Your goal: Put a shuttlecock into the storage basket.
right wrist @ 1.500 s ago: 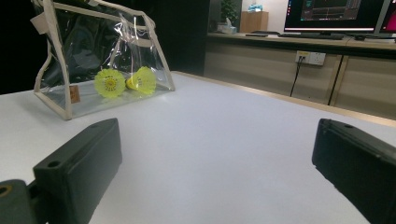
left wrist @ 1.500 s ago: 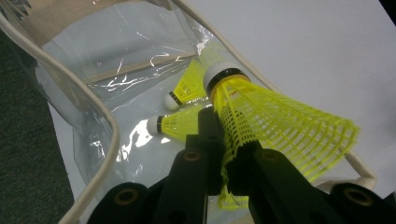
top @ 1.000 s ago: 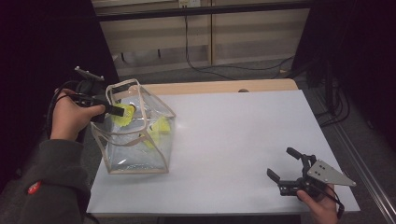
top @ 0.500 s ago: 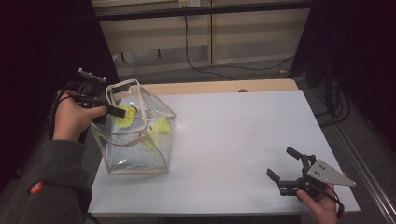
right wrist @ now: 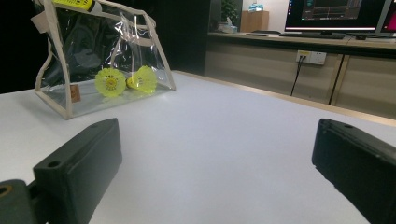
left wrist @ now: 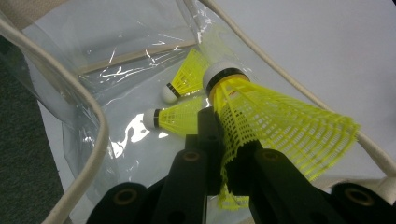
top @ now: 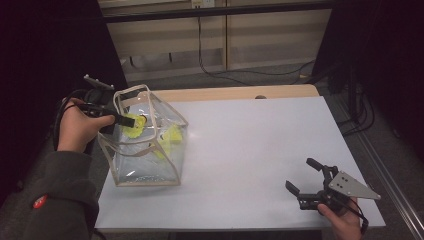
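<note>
Over the mouth of the clear bag (top: 145,145), you are pinching the feather-light, crushable yellow shuttlecock (left wrist: 275,116) by its mesh skirt with your left hand-held gripper (left wrist: 226,172), gently enough.

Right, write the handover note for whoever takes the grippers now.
Left gripper: shut on a yellow shuttlecock, gripping its skirt, held at the open top of the clear bag.
Right gripper: open, empty, low over the near right corner of the table, far from the bag.
Bag: upright at the table's left side, with two shuttlecocks lying on its bottom.
Done: two shuttlecocks bagged.
Left: lower the held one in and release it, probably without snagging the rim. No other shuttlecocks show on the table.
</note>
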